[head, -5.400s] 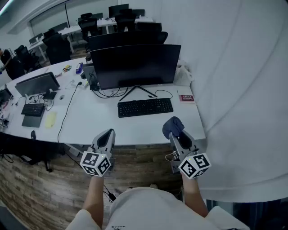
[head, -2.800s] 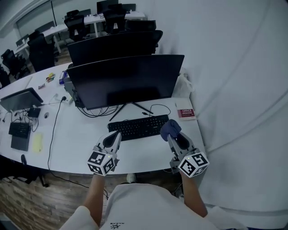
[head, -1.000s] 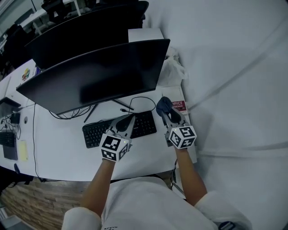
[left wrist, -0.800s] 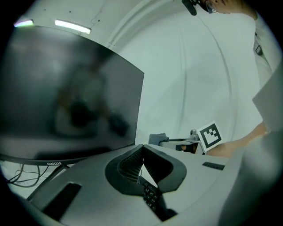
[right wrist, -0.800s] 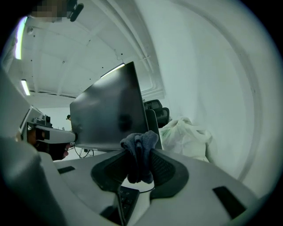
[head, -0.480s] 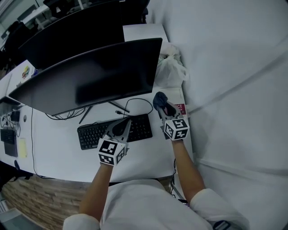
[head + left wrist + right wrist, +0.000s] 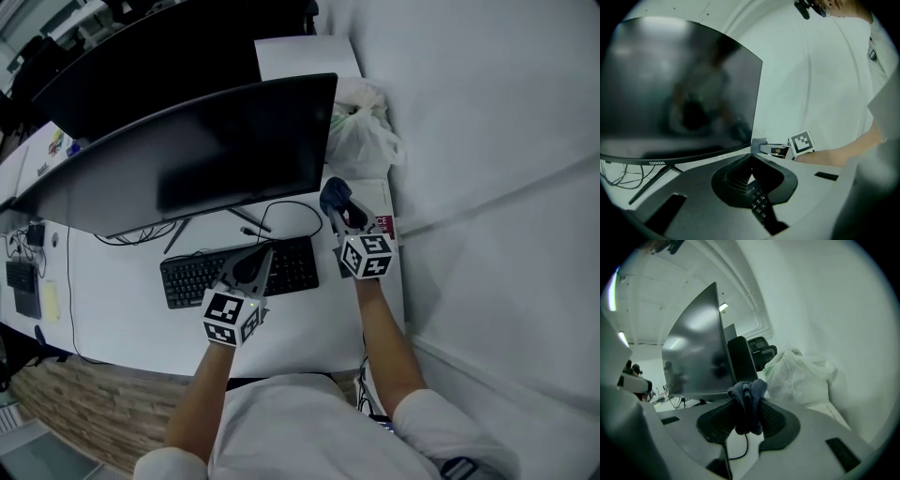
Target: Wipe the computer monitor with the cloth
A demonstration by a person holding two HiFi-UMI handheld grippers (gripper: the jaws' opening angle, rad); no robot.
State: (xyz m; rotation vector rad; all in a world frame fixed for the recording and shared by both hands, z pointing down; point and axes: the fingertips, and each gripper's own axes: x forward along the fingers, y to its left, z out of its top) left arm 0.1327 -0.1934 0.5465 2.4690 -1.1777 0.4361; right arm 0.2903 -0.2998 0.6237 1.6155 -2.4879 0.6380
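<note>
Blue-grey cloth [image 7: 335, 195] is clamped in my right gripper [image 7: 341, 217] at mid-frame, just off the lower right corner of the monitor [image 7: 187, 159] filling the upper left, and my left gripper [image 7: 251, 269] is closed on nothing, so I reckon press the bunched end on flat and go light.

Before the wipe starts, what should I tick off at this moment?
1. Cloth gripped: ok. The right tongs are shut on it, and it is bunched up past the tips.
2. Cloth against the monitor: cannot tell. It sits at the screen's lower right corner, but contact is unclear.
3. Left tongs free: ok. They are shut on nothing, above the keyboard.
4. Plastic bag out of the way: ok. It is right of the monitor and apart from the cloth.
5. Dirt on the screen: cannot tell.
</note>
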